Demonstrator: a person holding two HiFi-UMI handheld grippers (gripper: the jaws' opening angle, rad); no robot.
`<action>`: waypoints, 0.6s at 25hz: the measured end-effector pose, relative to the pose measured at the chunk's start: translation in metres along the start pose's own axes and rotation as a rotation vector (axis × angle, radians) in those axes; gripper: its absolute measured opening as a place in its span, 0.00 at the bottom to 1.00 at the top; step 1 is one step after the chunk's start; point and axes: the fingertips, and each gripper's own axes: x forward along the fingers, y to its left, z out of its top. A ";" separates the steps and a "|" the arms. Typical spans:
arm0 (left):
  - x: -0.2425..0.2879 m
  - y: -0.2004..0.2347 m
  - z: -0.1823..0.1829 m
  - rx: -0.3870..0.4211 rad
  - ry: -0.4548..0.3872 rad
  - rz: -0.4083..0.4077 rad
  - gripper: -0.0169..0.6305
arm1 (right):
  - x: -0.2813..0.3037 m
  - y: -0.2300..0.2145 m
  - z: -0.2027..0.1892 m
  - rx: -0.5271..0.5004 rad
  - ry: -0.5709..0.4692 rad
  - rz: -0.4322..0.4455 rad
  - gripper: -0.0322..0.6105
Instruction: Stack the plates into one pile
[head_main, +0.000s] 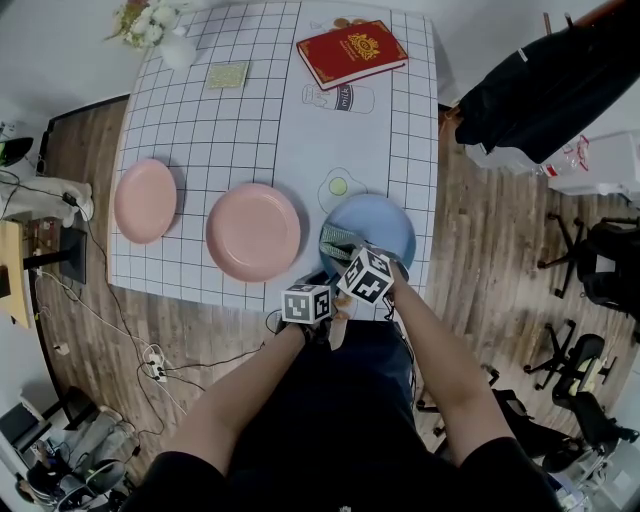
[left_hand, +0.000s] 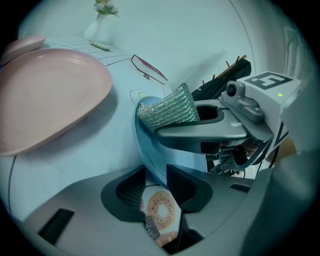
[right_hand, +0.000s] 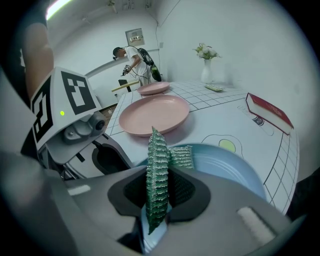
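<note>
**A:** White gridded cloth (head_main: 250, 120) is covering the whole table, and wooden floor (head_main: 480, 250) is showing round it on the left, near and right sides. What is lying on the cloth?

**B:** The blue plate (head_main: 385, 222) is sitting at the near right corner, with its near rim reaching the table's near edge. The larger pink plate (head_main: 253, 231) is lying just left of it, close but apart. The smaller pink plate (head_main: 145, 200) is resting further left, by the table's left edge and also apart.

**A:** And the far side?

**B:** A red book (head_main: 351, 52) is lying far right, a vase (head_main: 178, 48) of flowers is standing at the far left corner, and a small green card (head_main: 227, 75) is lying beside the vase. A wide stretch of bare cloth is lying open between these and the plates.

**A:** What are the grippers doing?

**B:** The left gripper (left_hand: 156, 175) is clamping the blue plate's near rim. The right gripper (right_hand: 160, 180) is pinching a green cloth (right_hand: 156, 150), which is standing on edge between its jaws while its other end is lying folded on the blue plate's left side.

**A:** What is crowding the room?

**B:** Office chairs (head_main: 600, 260) are standing on the right, a dark garment (head_main: 550, 90) is hanging far right, and cables (head_main: 153, 365) are trailing across the floor near left. A person (right_hand: 131, 60) is standing beyond the table's left end.
</note>
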 end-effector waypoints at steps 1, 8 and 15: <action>0.000 0.000 0.000 0.000 0.001 0.001 0.20 | 0.000 0.000 0.000 0.001 0.000 0.001 0.17; 0.000 0.001 0.001 -0.015 0.002 0.000 0.20 | 0.006 -0.001 -0.007 -0.001 0.033 0.011 0.17; -0.002 0.003 0.003 -0.034 -0.001 0.019 0.20 | 0.003 -0.006 -0.017 -0.018 0.054 0.000 0.17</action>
